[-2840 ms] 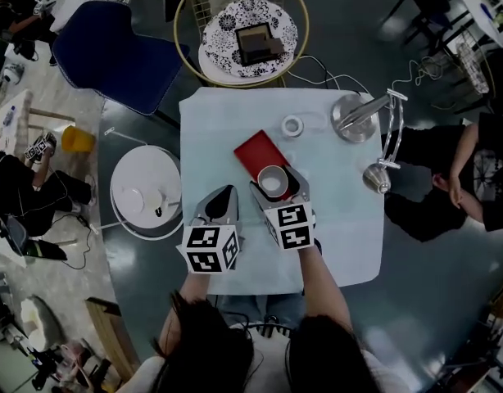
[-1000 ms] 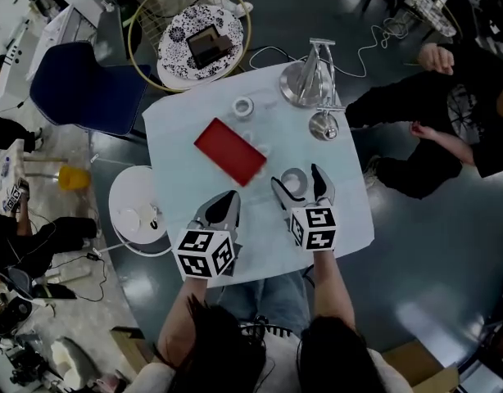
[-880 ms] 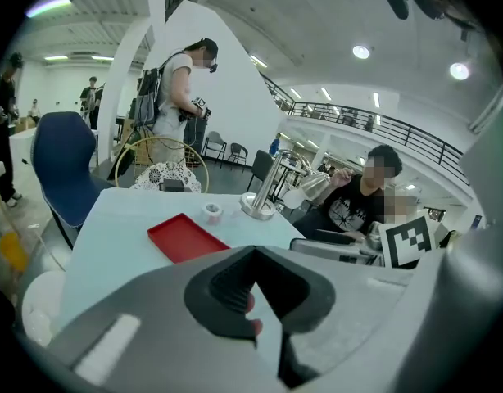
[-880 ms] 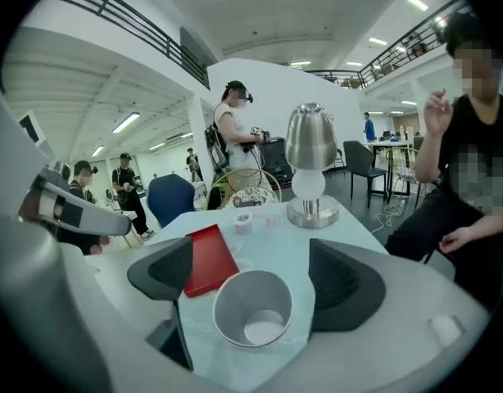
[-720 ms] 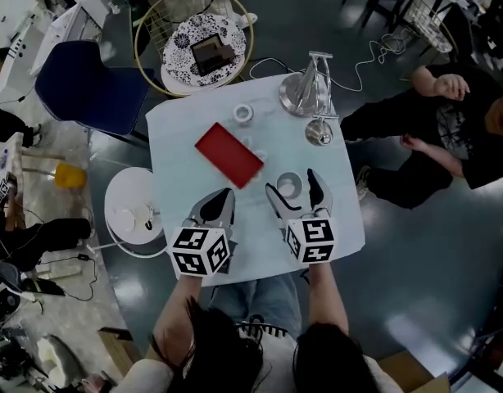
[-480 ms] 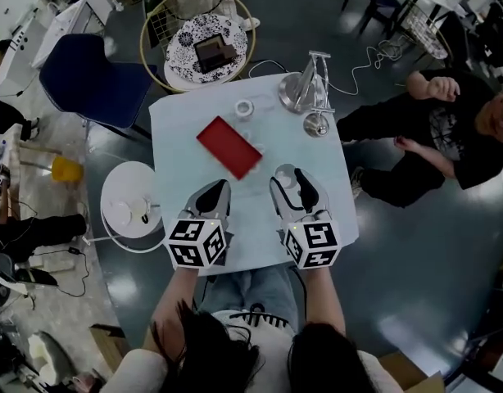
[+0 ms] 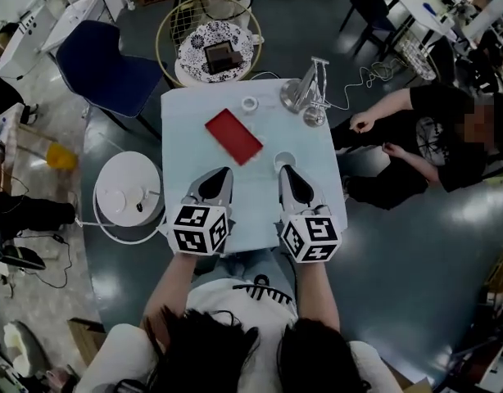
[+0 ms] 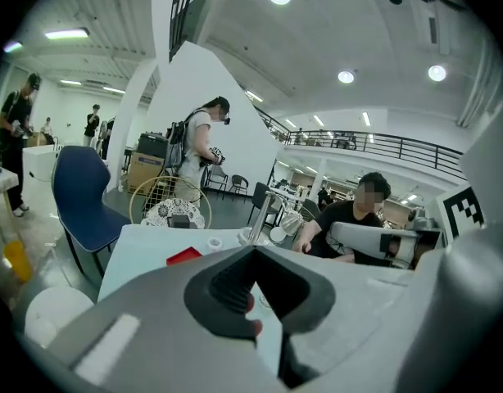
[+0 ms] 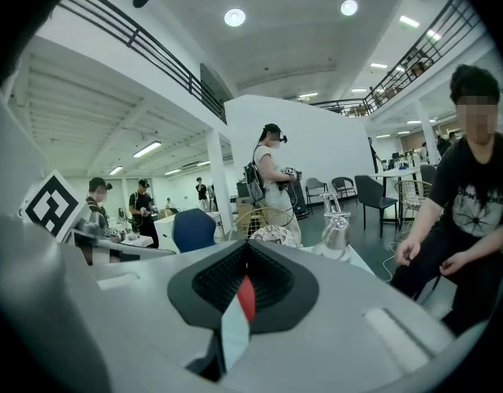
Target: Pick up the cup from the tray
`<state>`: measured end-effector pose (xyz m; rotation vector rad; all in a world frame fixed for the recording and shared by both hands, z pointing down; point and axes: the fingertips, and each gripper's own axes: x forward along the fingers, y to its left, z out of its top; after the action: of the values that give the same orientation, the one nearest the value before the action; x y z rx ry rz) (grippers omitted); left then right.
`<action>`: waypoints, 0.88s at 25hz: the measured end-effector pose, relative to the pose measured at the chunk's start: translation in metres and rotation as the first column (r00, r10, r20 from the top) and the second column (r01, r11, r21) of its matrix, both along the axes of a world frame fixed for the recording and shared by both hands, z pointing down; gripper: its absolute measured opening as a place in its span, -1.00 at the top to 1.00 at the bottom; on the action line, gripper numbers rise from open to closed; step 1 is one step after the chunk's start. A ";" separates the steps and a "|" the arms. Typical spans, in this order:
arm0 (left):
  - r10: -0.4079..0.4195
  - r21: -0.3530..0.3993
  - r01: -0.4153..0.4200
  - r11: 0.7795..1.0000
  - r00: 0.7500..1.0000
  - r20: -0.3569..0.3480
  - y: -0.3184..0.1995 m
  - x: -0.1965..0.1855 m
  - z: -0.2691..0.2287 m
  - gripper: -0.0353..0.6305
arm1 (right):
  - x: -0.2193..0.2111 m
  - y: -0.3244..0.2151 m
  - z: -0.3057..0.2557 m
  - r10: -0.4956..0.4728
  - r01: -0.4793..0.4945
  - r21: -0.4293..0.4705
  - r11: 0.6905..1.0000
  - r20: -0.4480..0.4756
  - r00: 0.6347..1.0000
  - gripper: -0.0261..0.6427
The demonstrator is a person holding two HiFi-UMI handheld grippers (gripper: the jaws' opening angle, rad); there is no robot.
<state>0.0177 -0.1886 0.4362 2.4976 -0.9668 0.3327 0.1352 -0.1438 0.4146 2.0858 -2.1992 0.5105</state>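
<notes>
The red tray (image 7: 233,136) lies empty on the pale table (image 7: 186,137). The white cup (image 7: 285,160) stands upright on the table to the tray's right, off the tray. My right gripper (image 7: 286,171) is shut and holds nothing, its tip just behind the cup. My left gripper (image 7: 223,173) is also shut and empty, near the table's front and below the tray. In the left gripper view the tray (image 8: 184,255) shows beyond the shut gripper (image 8: 253,254). In the right gripper view the gripper (image 9: 246,250) leaves only a thin slit.
A tape roll (image 7: 250,104) and a metal desk lamp (image 7: 305,95) stand at the table's far side. Behind it are a round wire stand with a patterned plate (image 7: 216,39) and a blue chair (image 7: 112,62). A white stool (image 7: 127,196) stands left; a seated person (image 7: 415,133) is right.
The right gripper carried the cup off the tray to the table on its right, let go of it, drew back and shut. The left gripper stayed shut.
</notes>
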 end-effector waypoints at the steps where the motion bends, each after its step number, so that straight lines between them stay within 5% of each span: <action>1: 0.000 0.004 0.000 1.000 1.000 -0.009 0.003 -0.001 -0.004 0.89 | -0.004 0.004 -0.004 -0.002 0.002 0.007 1.000 0.012 1.000 0.85; 9: 0.004 0.083 -0.004 0.997 1.000 -0.007 0.024 -0.019 -0.030 0.89 | -0.034 0.022 -0.014 -0.028 0.028 0.011 1.000 -0.014 1.000 0.85; 22: 0.011 0.081 -0.011 0.997 1.000 0.000 0.056 -0.041 -0.020 0.89 | -0.054 0.054 -0.003 0.006 -0.007 -0.015 1.000 -0.016 1.000 0.85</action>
<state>-0.0229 -0.1323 0.4157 2.5768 -0.9858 0.3021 0.0815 -0.0898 0.4115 2.0829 -2.1741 0.5073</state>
